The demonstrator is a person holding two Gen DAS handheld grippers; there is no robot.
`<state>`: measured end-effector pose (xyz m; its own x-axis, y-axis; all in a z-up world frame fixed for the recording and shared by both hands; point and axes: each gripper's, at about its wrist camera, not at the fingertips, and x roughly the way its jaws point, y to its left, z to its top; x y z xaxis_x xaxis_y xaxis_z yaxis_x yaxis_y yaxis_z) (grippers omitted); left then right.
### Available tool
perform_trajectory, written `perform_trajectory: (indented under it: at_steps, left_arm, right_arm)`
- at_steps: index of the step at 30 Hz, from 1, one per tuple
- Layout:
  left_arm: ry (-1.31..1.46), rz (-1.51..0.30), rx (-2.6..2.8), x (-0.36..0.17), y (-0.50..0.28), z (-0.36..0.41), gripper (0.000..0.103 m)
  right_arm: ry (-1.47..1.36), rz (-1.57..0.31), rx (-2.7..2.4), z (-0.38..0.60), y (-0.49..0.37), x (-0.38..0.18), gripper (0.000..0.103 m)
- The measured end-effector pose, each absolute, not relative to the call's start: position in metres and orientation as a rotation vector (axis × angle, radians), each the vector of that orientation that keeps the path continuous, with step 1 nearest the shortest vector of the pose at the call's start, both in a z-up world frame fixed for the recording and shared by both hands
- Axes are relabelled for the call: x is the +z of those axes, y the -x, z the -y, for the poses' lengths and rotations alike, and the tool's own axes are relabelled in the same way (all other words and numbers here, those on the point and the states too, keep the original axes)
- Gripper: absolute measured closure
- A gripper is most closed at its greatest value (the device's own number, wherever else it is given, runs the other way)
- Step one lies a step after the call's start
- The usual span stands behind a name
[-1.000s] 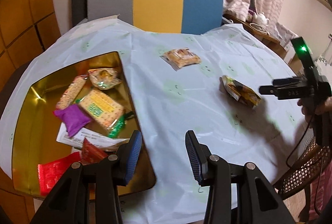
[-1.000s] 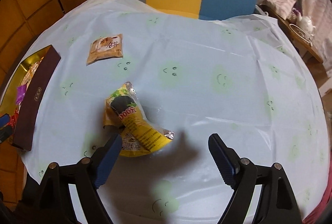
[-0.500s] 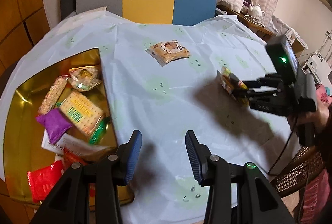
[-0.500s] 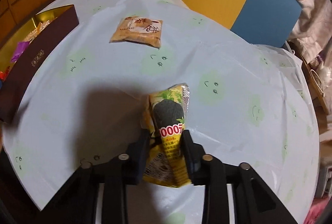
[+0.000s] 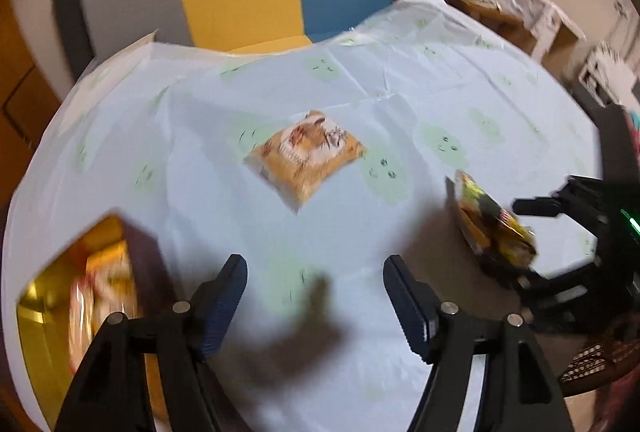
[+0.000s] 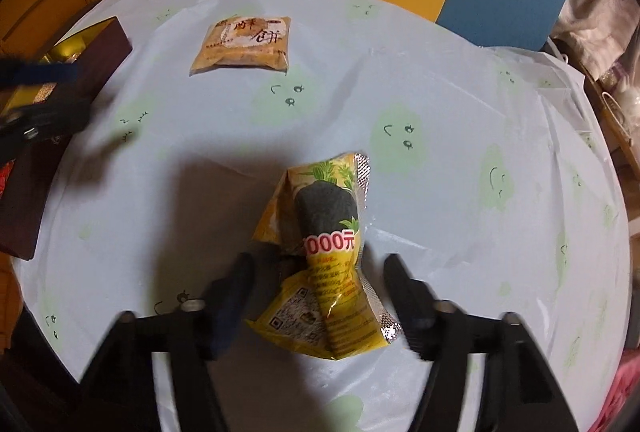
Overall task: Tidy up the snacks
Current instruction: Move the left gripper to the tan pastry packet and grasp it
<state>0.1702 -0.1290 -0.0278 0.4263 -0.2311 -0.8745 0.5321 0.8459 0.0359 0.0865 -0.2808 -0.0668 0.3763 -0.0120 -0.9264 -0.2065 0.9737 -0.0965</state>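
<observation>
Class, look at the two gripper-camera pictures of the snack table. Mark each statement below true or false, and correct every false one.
1. The yellow snack packet with a black bar pictured on it lies between the right gripper fingers. True; the jaws are opening and the pads stand clear of it.
2. The left gripper holds the orange biscuit packet. False; it holds nothing, and that packet lies on the pale blue tablecloth with green smiley blobs beyond it.
3. The gold-lined box with dark brown walls sits at the table's left edge. True.
4. The orange biscuit packet is inside the box. False; it lies on the tablecloth outside it.
</observation>
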Motion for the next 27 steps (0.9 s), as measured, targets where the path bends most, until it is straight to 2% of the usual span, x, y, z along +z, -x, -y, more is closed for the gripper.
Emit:
perform_trajectory:
  at_steps: [4,6,13,19,20,21,22,27]
  left_arm:
    - [-0.392,-1.045,-0.524,-0.038,-0.207,0.147,0.028]
    - [-0.440,-1.054,-0.543,-0.044,-0.222,0.157,0.021]
    - [-0.610,-1.063,-0.603,-0.065,-0.257,0.189,0.019]
    - [-0.621,-1.086,-0.622,-0.077,-0.278,0.200,0.019]
    - [-0.608,-1.096,-0.618,-0.079,-0.279,0.200,0.021]
    - [-0.554,-1.111,-0.625,-0.080,-0.280,0.197,0.032]
    - [-0.501,-1.123,-0.630,-0.079,-0.281,0.193,0.037]
    - [-0.391,-1.117,-0.535,-0.076,-0.261,0.177,0.040]
  right_arm:
    - [0.209,-1.179,0.138,0.279,-0.086,-0.065,0.031]
    - [0.212,-1.186,0.135,0.278,-0.087,-0.065,0.030]
    - [0.211,-1.192,0.120,0.277,-0.092,-0.065,0.029]
    - [0.204,-1.195,0.115,0.281,-0.096,-0.066,0.028]
    - [0.204,-1.196,0.116,0.281,-0.097,-0.066,0.028]
    - [0.203,-1.197,0.116,0.281,-0.097,-0.066,0.028]
    - [0.201,-1.198,0.116,0.282,-0.097,-0.066,0.028]
    - [0.181,-1.184,0.118,0.289,-0.102,-0.064,0.028]
